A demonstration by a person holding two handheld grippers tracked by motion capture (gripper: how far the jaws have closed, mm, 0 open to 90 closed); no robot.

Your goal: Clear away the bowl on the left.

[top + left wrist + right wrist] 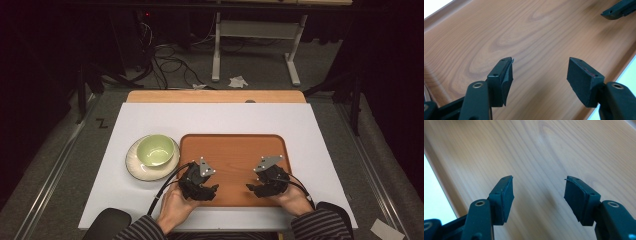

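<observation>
White sheeting covers the counter (pixel 300 125), with grey floor and loose cables beyond it at the top of the frame. At the lower middle of the high view I see the wooden tray (pixel 235 145), its long side running across the picture, bare wood over most of its floor. I have both tools hovering over its near half. My left gripper (pixel 212 189) sits at the tray's lower left part, my right gripper (pixel 250 187) at the lower right part, their tips pointing toward each other with a stretch of tray between them.

From the left gripper view, the jaws stand wide apart with nothing between them, only wood grain (pixel 529 37) below, and the tip of the other gripper (pixel 616 11) shows in the upper right corner. From the right gripper view, the jaws are likewise spread wide and hold nothing, over the tray floor (pixel 554 150).

Just left of the tray, in the high view, a pale green bowl (pixel 155 150) rests on a cream plate (pixel 137 170), the plate's edge close beside the tray's left rim.
</observation>
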